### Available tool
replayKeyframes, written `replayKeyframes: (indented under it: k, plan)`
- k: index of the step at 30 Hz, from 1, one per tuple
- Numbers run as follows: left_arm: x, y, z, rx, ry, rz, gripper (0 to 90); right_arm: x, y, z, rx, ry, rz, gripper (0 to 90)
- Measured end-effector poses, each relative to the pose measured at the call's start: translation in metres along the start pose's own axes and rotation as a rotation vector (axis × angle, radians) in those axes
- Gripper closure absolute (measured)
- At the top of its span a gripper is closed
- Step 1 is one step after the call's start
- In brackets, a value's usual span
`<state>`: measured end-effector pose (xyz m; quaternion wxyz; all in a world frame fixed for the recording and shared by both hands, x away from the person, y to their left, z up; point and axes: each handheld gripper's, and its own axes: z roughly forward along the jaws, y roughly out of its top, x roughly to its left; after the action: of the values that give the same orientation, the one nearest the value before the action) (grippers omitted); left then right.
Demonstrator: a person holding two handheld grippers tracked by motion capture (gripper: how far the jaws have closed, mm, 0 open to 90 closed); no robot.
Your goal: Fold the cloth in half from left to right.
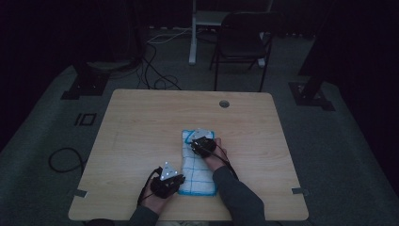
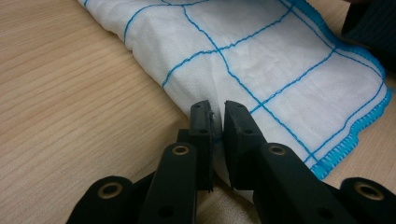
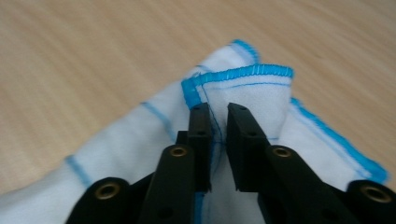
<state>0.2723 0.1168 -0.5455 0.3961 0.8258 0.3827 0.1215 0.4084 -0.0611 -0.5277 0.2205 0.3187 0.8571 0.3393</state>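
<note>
On the desk (image 1: 141, 122), each hand-held gripper — left (image 2: 215, 122), right (image 3: 218, 122) — pinches the cloth (image 2: 261, 56); folding seems underway, so next lift both edges together.

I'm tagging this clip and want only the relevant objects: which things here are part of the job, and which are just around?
In use:
- white cloth with blue grid lines, folded on the table
- left gripper, pinching its near edge
- right gripper, pinching its far corner

Just around:
- folding chair
- floor cables
- table's cable hole
</note>
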Motion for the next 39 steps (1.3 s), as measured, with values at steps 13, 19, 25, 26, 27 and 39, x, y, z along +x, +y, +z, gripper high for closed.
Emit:
replayKeyframes:
  k: [13,19,25,26,27,39]
  plan:
    - [-0.001,-0.001,0.0,-0.003,0.012,-0.013,81.8,-0.058,-0.018,-0.013,-0.006,-0.067,0.17,73.8]
    - [0.004,-0.001,-0.002,-0.015,-0.008,-0.053,73.5,-0.078,-0.031,-0.02,0.019,-0.107,0.21,72.2]
    - [0.014,0.015,-0.005,-0.052,0.017,-0.065,71.1,-0.085,-0.039,-0.024,0.023,-0.115,0.23,71.4]
    - [0.016,0.019,-0.005,-0.062,0.022,-0.065,71.0,-0.085,-0.039,-0.024,0.02,-0.114,0.23,70.8]
    - [0.018,0.023,-0.005,-0.068,0.029,-0.063,70.5,-0.085,-0.039,-0.024,0.017,-0.111,0.231,70.2]
    - [0.054,0.061,0.014,-0.094,0.028,-0.103,65.7,-0.076,-0.031,-0.02,0.0,-0.085,0.21,64.6]
